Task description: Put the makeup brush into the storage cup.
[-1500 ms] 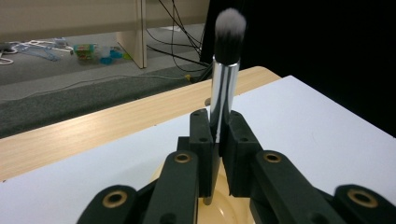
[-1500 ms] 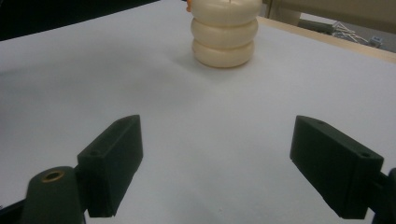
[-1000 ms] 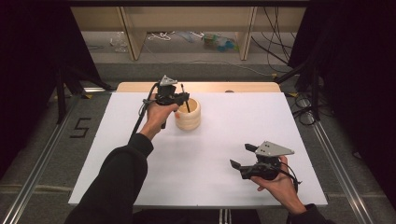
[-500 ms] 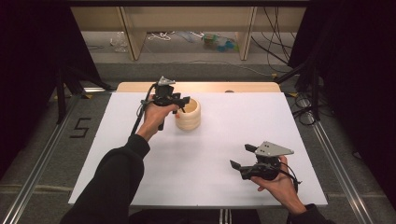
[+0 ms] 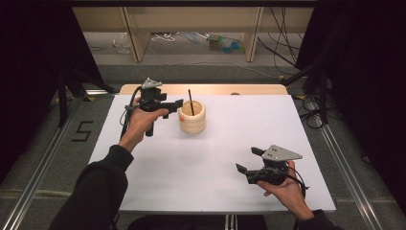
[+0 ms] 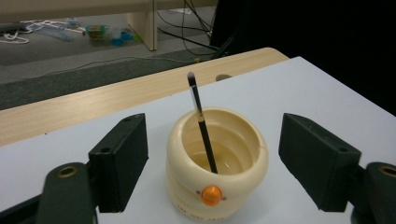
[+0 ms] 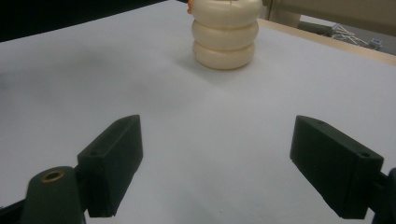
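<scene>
Drawn back leftward from the ridged, glossy cream holder point(image 5: 192, 117) near the white table's point(image 5: 215, 191) far edge, left gripper point(image 5: 176, 106) jaws have just been opening, wide and empty, thin black brush point(image 5: 191, 101) leaning inside; right gripper point(image 5: 249, 160) wide, empty.

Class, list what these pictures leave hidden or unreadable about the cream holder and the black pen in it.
- Pen tip: left gripper view, hidden inside the cream holder.
- Lettering on the holder's base: left gripper view, cut off by the bottom edge.
- Holder's rim and orange knob: right gripper view, cut off by the top edge.
</scene>
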